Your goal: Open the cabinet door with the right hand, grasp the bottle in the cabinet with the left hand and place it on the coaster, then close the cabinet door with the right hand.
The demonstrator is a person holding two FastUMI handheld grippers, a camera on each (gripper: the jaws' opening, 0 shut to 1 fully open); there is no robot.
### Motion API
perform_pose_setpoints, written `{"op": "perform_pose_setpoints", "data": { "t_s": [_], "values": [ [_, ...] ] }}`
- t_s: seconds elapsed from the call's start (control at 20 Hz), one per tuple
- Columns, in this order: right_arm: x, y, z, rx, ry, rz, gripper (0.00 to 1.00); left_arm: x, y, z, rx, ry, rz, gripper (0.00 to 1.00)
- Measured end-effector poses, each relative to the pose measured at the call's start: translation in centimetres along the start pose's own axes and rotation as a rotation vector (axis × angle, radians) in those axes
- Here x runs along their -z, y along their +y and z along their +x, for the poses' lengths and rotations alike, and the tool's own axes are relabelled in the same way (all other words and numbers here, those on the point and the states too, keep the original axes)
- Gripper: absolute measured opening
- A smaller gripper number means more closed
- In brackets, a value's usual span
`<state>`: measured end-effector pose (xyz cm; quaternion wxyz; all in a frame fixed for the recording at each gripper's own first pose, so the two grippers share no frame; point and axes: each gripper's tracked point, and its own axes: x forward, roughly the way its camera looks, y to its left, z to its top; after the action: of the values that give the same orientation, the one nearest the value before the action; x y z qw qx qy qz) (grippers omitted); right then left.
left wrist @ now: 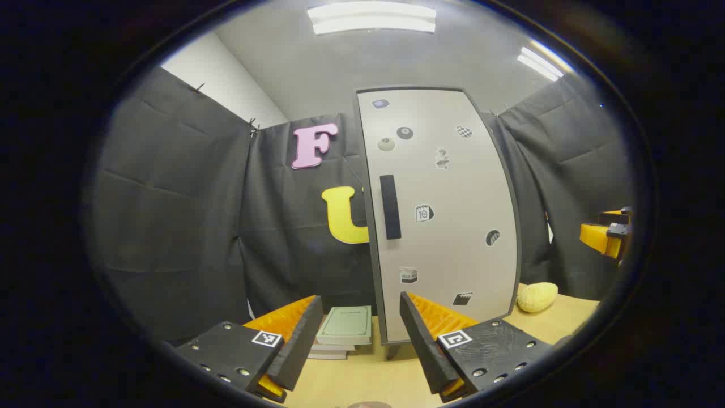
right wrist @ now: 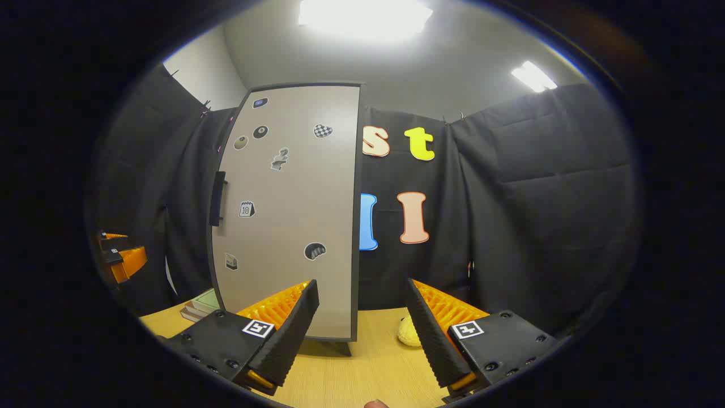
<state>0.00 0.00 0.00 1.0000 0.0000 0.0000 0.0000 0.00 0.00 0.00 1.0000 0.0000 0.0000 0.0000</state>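
A tall grey cabinet point(left wrist: 447, 226) stands on the wooden table with its door shut; a dark vertical handle point(left wrist: 390, 207) sits near the door's left edge. In the right gripper view the same cabinet point(right wrist: 289, 215) is ahead and to the left, its handle point(right wrist: 217, 198) on the far left side. My left gripper point(left wrist: 361, 334) is open, back from the door and level with its lower part. My right gripper point(right wrist: 362, 323) is open too, pointing at the cabinet's right edge. The right gripper point(left wrist: 609, 235) also shows at the right rim of the left gripper view. The bottle is hidden.
A stack of green-covered books point(left wrist: 344, 328) lies on the table left of the cabinet. A yellow knobbly object point(left wrist: 537, 296) rests to its right, by the black cloth wall. The light wooden table point(left wrist: 362, 379) runs toward me in front of the cabinet.
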Motion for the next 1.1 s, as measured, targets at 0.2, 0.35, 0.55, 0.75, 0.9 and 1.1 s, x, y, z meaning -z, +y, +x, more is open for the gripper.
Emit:
{"op": "perform_pose_setpoints", "data": {
  "t_s": [0.2, 0.35, 0.55, 0.75, 0.9, 1.1],
  "values": [
    [0.1, 0.0, 0.1, 0.004, -0.003, -0.001, 0.98, -0.1, 0.0, 0.0, -0.010, -0.004, 0.008, 0.84],
    [0.2, 0.1, 0.0, 0.001, 0.001, 0.002, 0.98, -0.3, 0.1, -0.1, -0.012, -0.005, 0.005, 0.84],
    [0.3, 0.3, 0.0, -0.008, 0.002, 0.002, 0.98, -0.4, 0.1, -0.1, -0.018, -0.007, 0.006, 0.82],
    [0.1, 0.7, 0.1, -0.015, 0.002, -0.005, 0.98, -0.4, 0.1, -0.1, -0.023, -0.006, 0.006, 0.82],
    [-0.5, 1.1, 0.2, -0.025, -0.002, -0.011, 0.98, -0.6, 0.3, -0.1, -0.033, -0.010, 0.004, 0.84],
    [-2.7, 2.8, 1.7, -0.057, -0.023, 0.003, 0.98, -0.4, 0.9, 0.1, -0.078, -0.012, 0.003, 0.82]
  ]
}}
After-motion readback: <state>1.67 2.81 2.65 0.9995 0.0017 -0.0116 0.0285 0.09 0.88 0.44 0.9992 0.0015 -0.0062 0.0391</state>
